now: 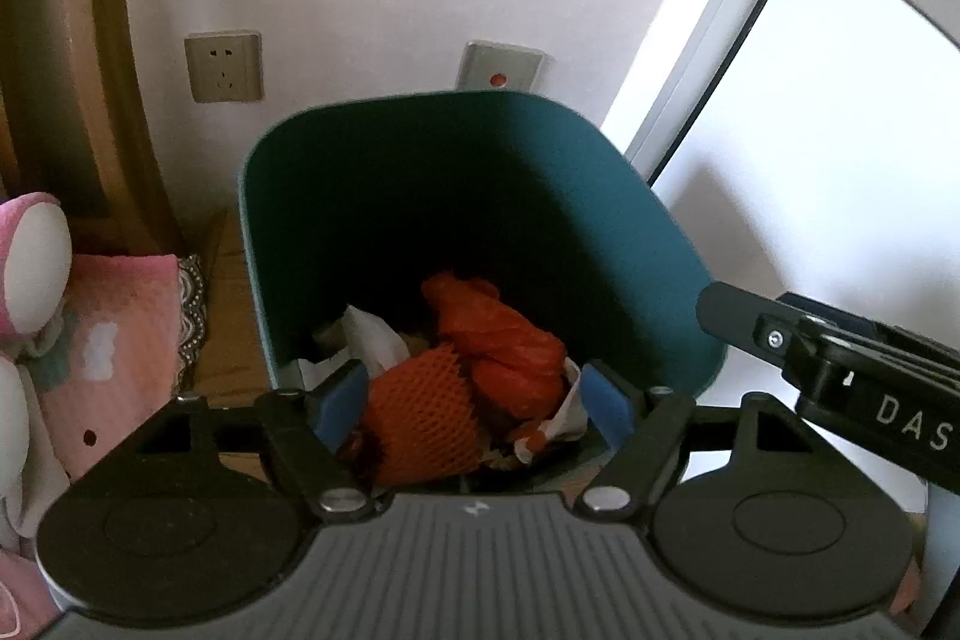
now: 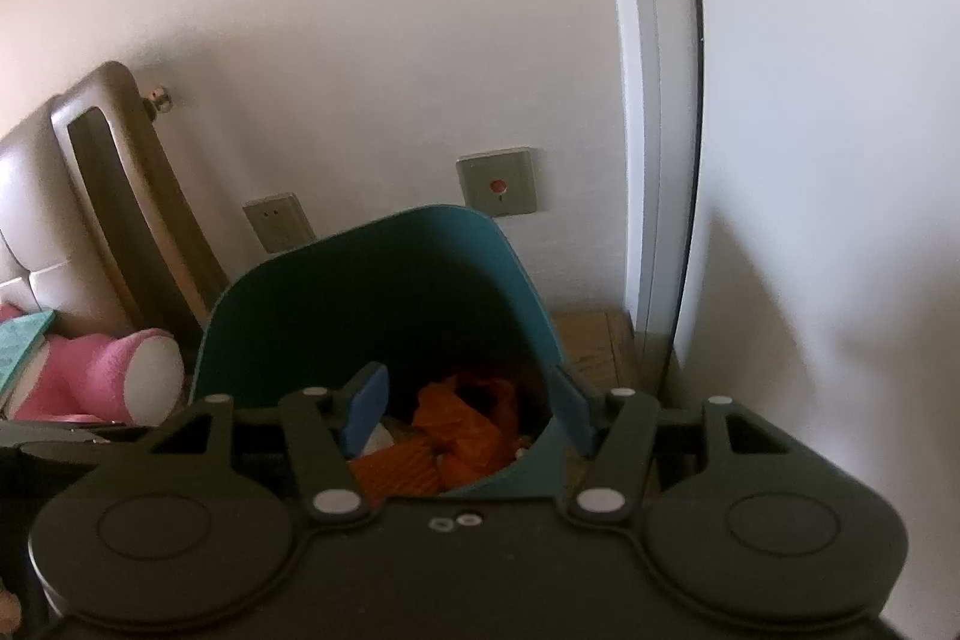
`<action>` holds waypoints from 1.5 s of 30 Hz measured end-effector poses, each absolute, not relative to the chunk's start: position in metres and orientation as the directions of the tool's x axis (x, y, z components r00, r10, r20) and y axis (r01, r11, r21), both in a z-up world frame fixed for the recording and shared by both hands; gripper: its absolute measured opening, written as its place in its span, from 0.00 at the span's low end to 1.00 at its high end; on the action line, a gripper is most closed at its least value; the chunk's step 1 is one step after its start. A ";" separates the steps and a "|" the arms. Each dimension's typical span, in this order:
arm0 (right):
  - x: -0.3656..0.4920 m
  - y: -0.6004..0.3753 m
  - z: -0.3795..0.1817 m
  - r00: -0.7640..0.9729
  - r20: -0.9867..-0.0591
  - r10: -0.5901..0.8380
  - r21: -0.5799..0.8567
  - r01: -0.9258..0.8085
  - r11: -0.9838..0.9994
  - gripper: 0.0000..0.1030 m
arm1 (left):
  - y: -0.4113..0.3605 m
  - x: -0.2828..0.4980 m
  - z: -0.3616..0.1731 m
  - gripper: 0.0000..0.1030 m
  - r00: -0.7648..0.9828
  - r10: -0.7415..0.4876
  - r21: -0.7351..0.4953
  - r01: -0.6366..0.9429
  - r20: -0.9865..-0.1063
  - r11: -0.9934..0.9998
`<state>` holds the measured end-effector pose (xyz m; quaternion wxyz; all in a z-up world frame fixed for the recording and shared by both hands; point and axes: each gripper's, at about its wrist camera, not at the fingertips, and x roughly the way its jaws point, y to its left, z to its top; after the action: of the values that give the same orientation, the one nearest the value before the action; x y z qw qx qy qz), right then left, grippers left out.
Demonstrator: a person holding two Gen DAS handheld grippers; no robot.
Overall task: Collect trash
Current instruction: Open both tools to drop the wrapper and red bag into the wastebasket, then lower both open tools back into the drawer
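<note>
A teal waste bin stands against the wall and holds an orange foam net, a crumpled red plastic bag and white paper. My left gripper hangs over the bin's near side, open, with the trash showing below between its blue pads and nothing held. My right gripper is open too, astride the right wall of the bin: one pad is inside and one outside, and neither presses on it. The red bag shows there as well.
The bin rests on a wooden top beside a white door frame. A wall socket and a red-button panel are behind it. A pink plush toy and a padded headboard lie to the left. The right gripper's black body crosses the left view.
</note>
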<state>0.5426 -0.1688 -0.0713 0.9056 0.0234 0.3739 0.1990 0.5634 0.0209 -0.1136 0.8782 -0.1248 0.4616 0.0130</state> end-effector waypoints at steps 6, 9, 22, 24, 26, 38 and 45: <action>0.524 -0.179 -0.062 0.649 -0.650 0.394 0.205 -0.350 0.914 0.63 | 0.031 0.545 -0.103 0.79 0.603 -0.123 -0.261 -0.146 -0.788 0.954; 0.515 -0.181 -0.059 0.649 -0.645 0.404 0.204 -0.364 0.909 0.64 | 0.032 0.534 -0.097 0.79 0.617 -0.131 -0.272 -0.139 -0.776 0.952; 0.447 -0.193 -0.096 0.597 -0.662 0.453 0.203 -0.439 0.875 0.66 | 0.045 0.450 -0.129 0.95 0.654 -0.189 -0.328 -0.097 -0.733 0.940; 0.440 -0.191 -0.119 0.566 -0.694 0.445 0.197 -0.445 0.874 0.66 | 0.048 0.440 -0.151 0.99 0.637 -0.170 -0.313 -0.118 -0.752 0.943; 0.436 -0.187 -0.151 0.518 -0.734 0.440 0.207 -0.446 0.871 0.66 | 0.053 0.431 -0.183 0.99 0.606 -0.158 -0.308 -0.151 -0.780 0.939; 0.426 -0.154 -0.356 0.304 -0.869 0.390 0.255 -0.401 0.880 0.66 | 0.070 0.378 -0.430 0.99 0.355 -0.108 -0.246 -0.371 -0.929 0.895; 0.429 -0.127 -0.483 0.167 -0.916 0.366 0.287 -0.365 0.886 0.66 | 0.070 0.352 -0.564 0.99 0.253 -0.068 -0.169 -0.402 -0.965 0.900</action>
<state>0.4287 -0.1272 -0.4832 0.7638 0.0003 0.5995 0.2393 0.3522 0.0696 -0.5641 0.7672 -0.1953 0.6012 0.1089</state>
